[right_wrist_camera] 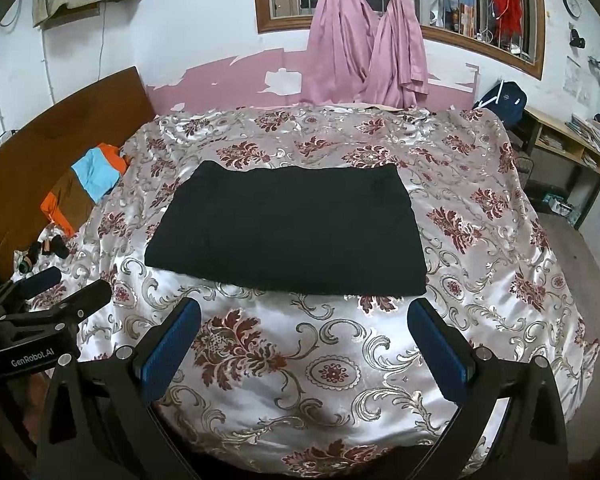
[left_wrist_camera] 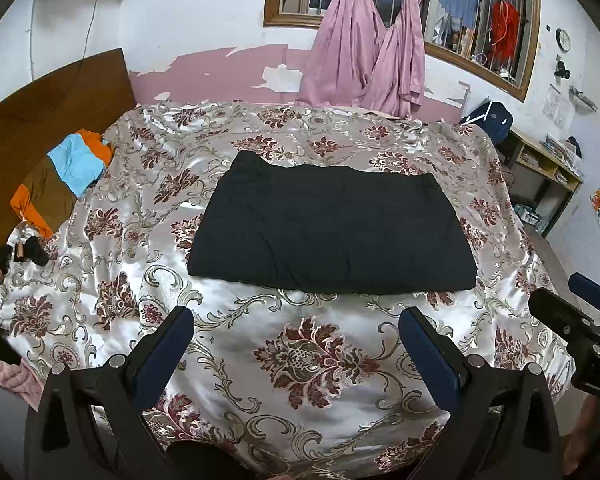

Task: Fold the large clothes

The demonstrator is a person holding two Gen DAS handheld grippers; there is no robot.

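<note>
Black garment folded flat on the bed, both grippers hanging back empty

Nearest, the left gripper [left_wrist_camera: 296, 332] and right gripper [right_wrist_camera: 304, 324] hover with fingers spread wide, holding nothing. Just past them, mid-bed, the black garment [right_wrist_camera: 288, 232] lies as a neat, smooth rectangle on the floral bedspread [right_wrist_camera: 340, 368]. Far left, by the headboard, sits an orange-and-blue garment [left_wrist_camera: 72, 176].

A lived-in home bedroom.
A bed [left_wrist_camera: 300, 360] with floral satin cover and wooden headboard [left_wrist_camera: 52, 112], knotted pink curtains [left_wrist_camera: 364, 52] at a barred window [left_wrist_camera: 480, 28], a wall clock [left_wrist_camera: 563, 39].
</note>
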